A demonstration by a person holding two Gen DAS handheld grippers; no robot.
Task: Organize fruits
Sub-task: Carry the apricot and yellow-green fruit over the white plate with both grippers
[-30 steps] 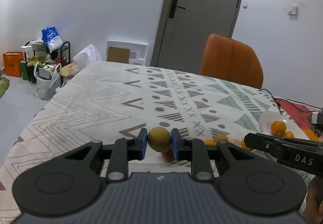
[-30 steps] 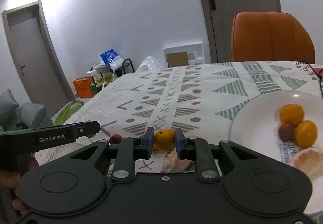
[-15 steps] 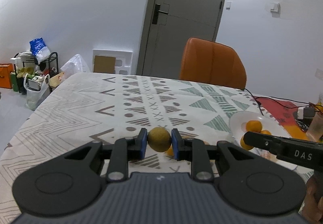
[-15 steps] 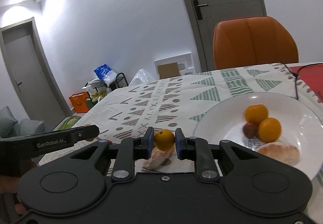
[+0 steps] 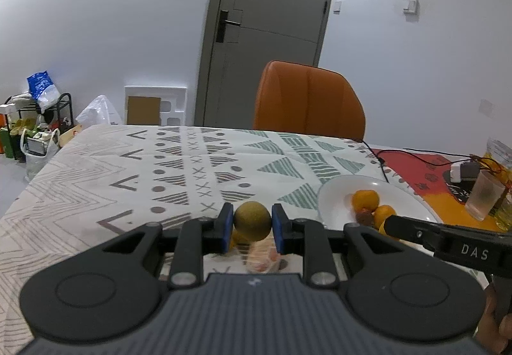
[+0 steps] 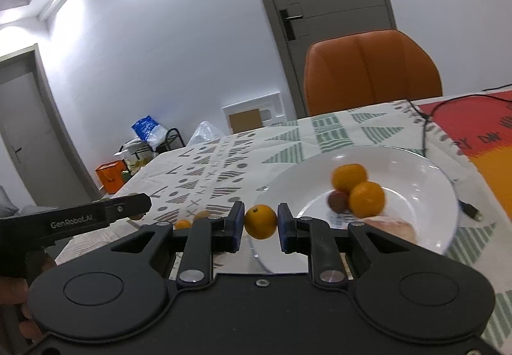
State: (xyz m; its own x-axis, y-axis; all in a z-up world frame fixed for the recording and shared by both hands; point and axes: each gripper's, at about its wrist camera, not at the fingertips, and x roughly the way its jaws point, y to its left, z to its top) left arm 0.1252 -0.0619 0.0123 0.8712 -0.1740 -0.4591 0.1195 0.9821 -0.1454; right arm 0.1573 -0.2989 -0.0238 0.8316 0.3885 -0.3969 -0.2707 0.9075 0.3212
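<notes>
My left gripper (image 5: 252, 224) is shut on a round olive-brown fruit (image 5: 252, 224), held above the patterned tablecloth to the left of a white plate (image 5: 332, 198). My right gripper (image 6: 260, 221) is shut on a small orange (image 6: 260, 221), just at the near left rim of the same white plate (image 6: 300, 172). On the plate lie two oranges (image 6: 349, 177) (image 6: 366, 198), a small dark red fruit (image 6: 338, 201) and a pale pinkish piece (image 6: 394, 226). Loose small oranges (image 6: 183, 223) and a wrapped pinkish item (image 5: 263, 255) lie on the cloth under the grippers.
An orange chair (image 5: 308, 99) stands at the table's far side before a grey door. A black cable (image 5: 380, 159) crosses a red-orange mat (image 5: 425, 172) at right, with a glass (image 5: 484, 199) and a charger. Bags and a rack (image 5: 38, 118) stand on the floor at left.
Both grippers have travelled right toward the plate, each keeping its fruit. The plate has slid nearer the middle of both views, and the right view has rolled a little.
</notes>
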